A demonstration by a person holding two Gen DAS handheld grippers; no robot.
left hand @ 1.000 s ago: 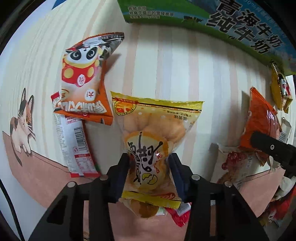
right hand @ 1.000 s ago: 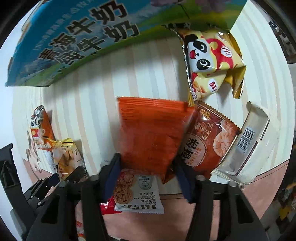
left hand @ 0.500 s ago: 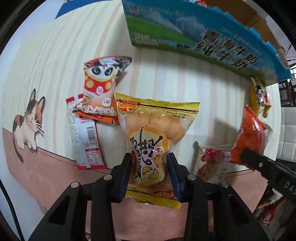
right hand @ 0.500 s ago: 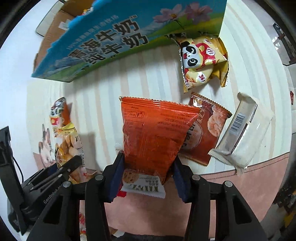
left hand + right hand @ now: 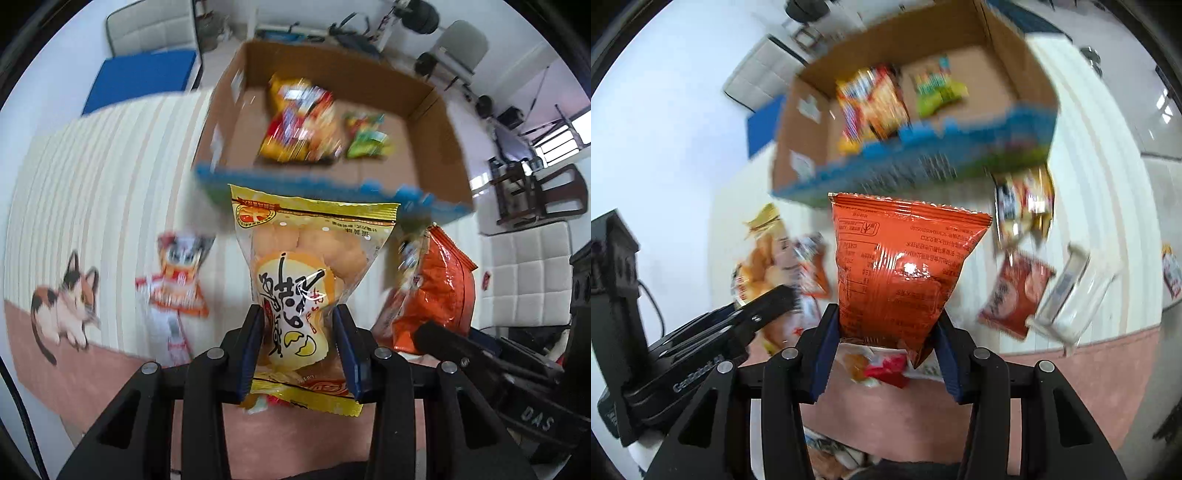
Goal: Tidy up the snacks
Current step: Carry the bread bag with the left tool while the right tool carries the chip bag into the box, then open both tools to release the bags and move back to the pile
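My left gripper (image 5: 298, 325) is shut on a yellow cake packet (image 5: 306, 266) and holds it up above the table, in front of the cardboard box (image 5: 436, 122). My right gripper (image 5: 886, 328) is shut on an orange snack bag (image 5: 897, 266), also lifted, near the box (image 5: 1015, 70). The box is open at the top and holds several snack packets (image 5: 299, 122). The orange bag also shows in the left wrist view (image 5: 439, 291), and the yellow packet in the right wrist view (image 5: 761, 258).
On the striped tablecloth (image 5: 92, 177) lie a panda snack packet (image 5: 181, 273), another panda packet (image 5: 1023, 206), a red-brown packet (image 5: 1015, 291) and a clear wrapped pack (image 5: 1075, 291). More packets lie under my right gripper (image 5: 875, 365). Chairs stand beyond the table.
Both grippers have risen and tilted up with their packets. The open top of the box and the room behind have come into view.
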